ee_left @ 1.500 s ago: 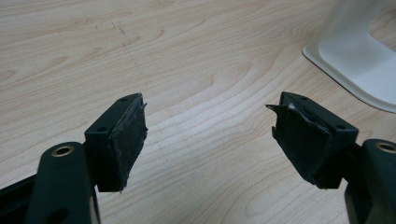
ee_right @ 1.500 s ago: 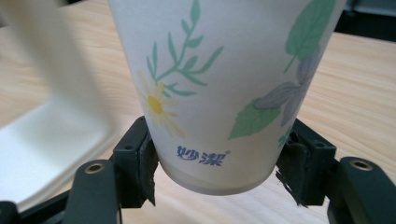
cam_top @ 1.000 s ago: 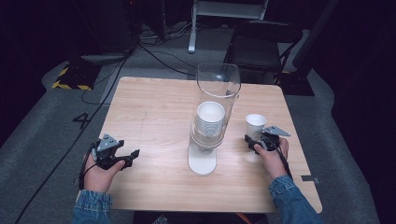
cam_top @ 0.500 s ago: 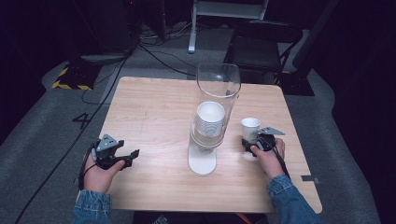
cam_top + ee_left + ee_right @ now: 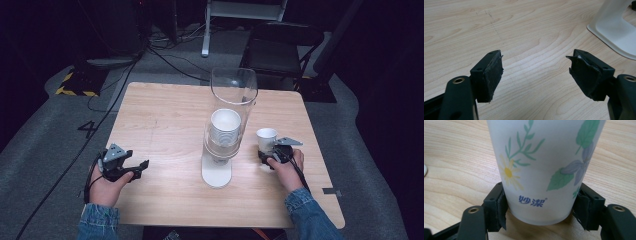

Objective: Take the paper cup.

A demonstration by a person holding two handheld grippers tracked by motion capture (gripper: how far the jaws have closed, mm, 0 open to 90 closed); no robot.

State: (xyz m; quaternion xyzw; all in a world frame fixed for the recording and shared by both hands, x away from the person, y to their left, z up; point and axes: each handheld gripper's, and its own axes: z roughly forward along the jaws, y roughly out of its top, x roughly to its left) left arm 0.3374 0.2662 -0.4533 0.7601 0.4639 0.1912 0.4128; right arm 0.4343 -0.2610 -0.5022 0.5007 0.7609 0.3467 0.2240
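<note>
Comparing frames: cup [image 5: 266, 138] and right gripper [image 5: 270, 156] have slid inward, toward the dispenser [image 5: 227, 131], over the last second; earlier they sat farther out toward the table's right edge.
Left gripper [image 5: 137, 167]: near the table's front-left, jaws wide apart, nothing between them; bare table [image 5: 529, 32] under them. Position unchanged.
Right gripper: jaws closed on the cup's base, pads pressing both sides in the right gripper view.
Cup: upright, white with a flower print [image 5: 509, 173]; whether its base touches the wood, cannot tell. Just right of the dispenser, not touching it.
Dispenser: clear tube on a white foot [image 5: 616, 30], a cup stack inside.
Meaning: likely carrying the cup toward the dispenser; not yet there.
</note>
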